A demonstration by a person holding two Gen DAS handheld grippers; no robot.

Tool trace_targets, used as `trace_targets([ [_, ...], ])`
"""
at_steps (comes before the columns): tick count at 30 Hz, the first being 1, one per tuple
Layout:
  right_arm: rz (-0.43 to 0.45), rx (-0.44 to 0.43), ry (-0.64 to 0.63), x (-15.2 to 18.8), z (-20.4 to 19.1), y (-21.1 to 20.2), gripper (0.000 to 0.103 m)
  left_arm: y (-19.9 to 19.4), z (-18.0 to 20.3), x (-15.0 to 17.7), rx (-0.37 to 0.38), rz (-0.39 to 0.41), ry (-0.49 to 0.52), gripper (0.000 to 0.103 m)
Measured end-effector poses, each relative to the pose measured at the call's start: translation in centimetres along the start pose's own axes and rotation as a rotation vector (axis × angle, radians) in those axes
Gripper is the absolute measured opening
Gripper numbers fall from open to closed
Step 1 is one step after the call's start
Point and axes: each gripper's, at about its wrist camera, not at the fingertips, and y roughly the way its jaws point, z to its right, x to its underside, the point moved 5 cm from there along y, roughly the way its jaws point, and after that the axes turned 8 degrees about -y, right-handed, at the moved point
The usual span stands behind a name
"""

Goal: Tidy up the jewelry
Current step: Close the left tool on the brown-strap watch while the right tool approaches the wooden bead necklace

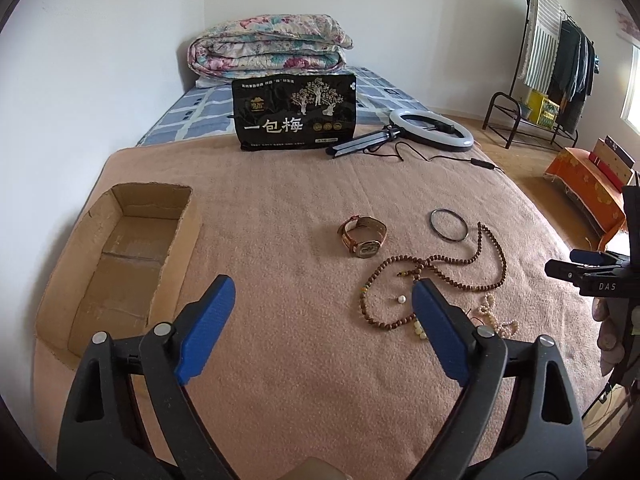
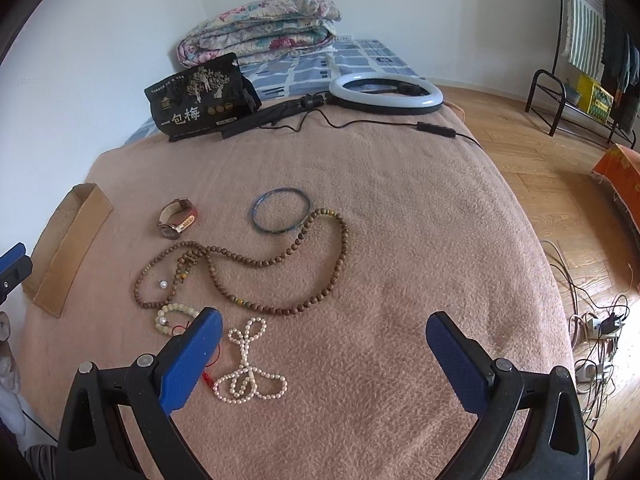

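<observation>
Left wrist view: the left gripper (image 1: pixel 320 292) hung above the pink blanket (image 1: pixel 280 200), released, its blue fingers spread wide with nothing between them.
Right wrist view: the right gripper (image 2: pixel 324 326) hung over the near part of the blanket, also released and holding nothing.
Cardboard box (image 1: pixel 120 256): open-topped, sat at the blanket's left edge, well apart from the jewelry.
Watch (image 2: pixel 178 218): brown strap, lay on its side toward the middle of the blanket, between the box and the bangle.
Bangle (image 2: pixel 281 211): dark blue ring lying flat, just beside the far loop of the wooden bead necklace.
Wooden bead necklace (image 2: pixel 280 262): long brown strand sprawled in loops across the middle.
Single pearl (image 2: pixel 163 284): loose, lay inside the necklace's left loop.
Pale bead bracelet (image 2: pixel 176 310): just beside the right gripper's left finger, partly hidden by it.
Pearl necklace (image 2: pixel 248 364): white, curled in loops near the blanket's near edge, between the right gripper's fingers.
Far edge: a black snack bag (image 1: pixel 295 112) stood upright, with a ring light (image 1: pixel 430 126) lying beside it.
Beyond: a folded floral quilt (image 1: pixel 268 48) on the blue checked sheet.
</observation>
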Motion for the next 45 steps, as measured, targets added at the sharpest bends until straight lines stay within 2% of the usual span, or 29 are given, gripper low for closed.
trace_targets([
  [8, -0.106, -0.077, 0.088, -0.4, 0.6, 4.7, 0.097, 5.8, 0.5, -1.3, 0.023, -0.082, -0.009, 0.071],
  [17, -0.201, -0.171, 0.187, 0.0, 0.3, 8.8, 0.092, 11.7, 1.6, -2.8, 0.065, -0.165, -0.032, 0.065],
  [23, -0.208, -0.217, 0.229, -0.7, -0.3, 9.7, 0.092, 15.2, 1.5, -3.5, 0.094, -0.224, -0.088, 0.065],
  [35, -0.222, -0.273, 0.213, -3.3, -3.6, 11.3, 0.092, 19.4, 2.2, -3.5, 0.108, -0.289, -0.109, 0.062],
  [38, -0.224, -0.281, 0.185, -4.0, -4.9, 11.7, 0.092, 19.9, 2.5, -3.5, 0.097, -0.297, -0.089, 0.055],
  [41, -0.225, -0.289, 0.172, -4.6, -6.0, 12.2, 0.092, 20.2, 2.8, -3.5, 0.092, -0.297, -0.066, 0.053],
  [45, -0.227, -0.281, 0.140, -5.3, -7.3, 12.7, 0.092, 20.9, 3.0, -3.2, 0.087, -0.314, -0.062, 0.040],
])
